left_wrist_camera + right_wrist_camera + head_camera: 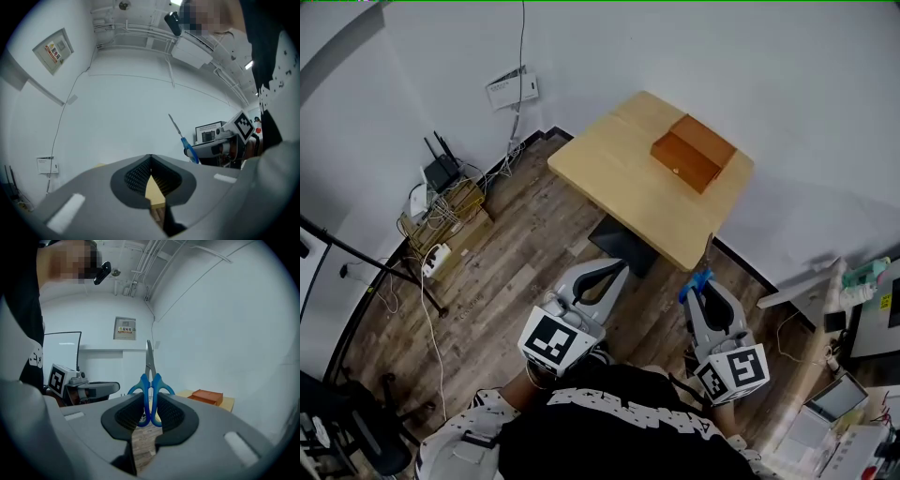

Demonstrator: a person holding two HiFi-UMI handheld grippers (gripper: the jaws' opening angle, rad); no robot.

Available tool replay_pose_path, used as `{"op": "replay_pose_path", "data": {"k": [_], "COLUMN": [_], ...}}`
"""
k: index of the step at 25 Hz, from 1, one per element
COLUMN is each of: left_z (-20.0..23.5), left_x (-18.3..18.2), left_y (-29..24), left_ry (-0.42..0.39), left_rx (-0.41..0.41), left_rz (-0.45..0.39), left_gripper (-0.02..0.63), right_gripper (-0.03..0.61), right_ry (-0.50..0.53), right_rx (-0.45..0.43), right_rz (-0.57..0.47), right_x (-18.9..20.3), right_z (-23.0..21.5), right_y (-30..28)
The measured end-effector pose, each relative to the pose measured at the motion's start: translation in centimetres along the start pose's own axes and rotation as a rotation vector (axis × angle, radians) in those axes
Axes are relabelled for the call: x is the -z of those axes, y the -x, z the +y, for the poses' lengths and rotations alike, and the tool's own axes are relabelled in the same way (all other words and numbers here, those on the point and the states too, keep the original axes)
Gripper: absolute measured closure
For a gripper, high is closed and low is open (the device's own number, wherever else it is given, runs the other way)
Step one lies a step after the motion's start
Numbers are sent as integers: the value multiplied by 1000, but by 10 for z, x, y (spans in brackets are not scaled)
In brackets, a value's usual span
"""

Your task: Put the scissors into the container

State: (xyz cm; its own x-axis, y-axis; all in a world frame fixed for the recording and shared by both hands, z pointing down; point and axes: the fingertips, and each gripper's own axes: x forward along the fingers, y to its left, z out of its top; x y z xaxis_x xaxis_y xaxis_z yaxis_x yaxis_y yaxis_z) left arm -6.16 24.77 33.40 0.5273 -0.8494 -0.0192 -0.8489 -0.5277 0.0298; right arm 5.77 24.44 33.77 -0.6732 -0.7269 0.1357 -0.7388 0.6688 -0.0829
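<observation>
Blue-handled scissors (pixel 150 390) stand blades-up between the jaws of my right gripper (pixel 149 405), which is shut on their handles. In the head view the right gripper (pixel 701 286) holds the scissors (pixel 696 284) over the floor just short of the table's near edge. They also show in the left gripper view as scissors (pixel 183 140) at the right. The container is a brown wooden box (pixel 692 152) lying on the wooden table (pixel 619 178); the same box (pixel 206 396) appears low and to the right past my right jaws. My left gripper (pixel 607 272) is shut and empty.
A router and tangled cables (pixel 442 202) sit by the wall at the left. A tripod leg (pixel 366 262) crosses the floor. Desks with a monitor and clutter (pixel 853 375) stand at the right. The table's black base (pixel 623 246) lies ahead of the grippers.
</observation>
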Motion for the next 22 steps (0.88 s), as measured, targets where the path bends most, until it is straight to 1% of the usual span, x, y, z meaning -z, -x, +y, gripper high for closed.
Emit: {"op": "replay_pose_path", "data": {"k": [7,9,11,13,18,22], "left_z": [16,19,17,18,36,42], "left_x": [5,7,9,11,7,2], "left_y": [6,7,8,7,-3,-15], "left_ry": [5,21,32,27,13,-19], "left_rx": [-25,-40,-31,-30,-90,-82], "left_rz": [-10,4,20,20,18,18], "left_gripper": [612,612,612,612,612,612], "right_gripper": [476,476,476,476,476,476], "right_ry": [-12,-13,-12,-12,-8,-22], "right_rx": [8,8,5,-2,-25,-41], "right_rz": [12,14,19,20,9,-9], "right_x": [-1,-2,-2,-2,-5,-9], "right_z": [0,-2,-5,-8,-19,-30], "right_y": [-6,-8,-11,-16,-33,-51]}}
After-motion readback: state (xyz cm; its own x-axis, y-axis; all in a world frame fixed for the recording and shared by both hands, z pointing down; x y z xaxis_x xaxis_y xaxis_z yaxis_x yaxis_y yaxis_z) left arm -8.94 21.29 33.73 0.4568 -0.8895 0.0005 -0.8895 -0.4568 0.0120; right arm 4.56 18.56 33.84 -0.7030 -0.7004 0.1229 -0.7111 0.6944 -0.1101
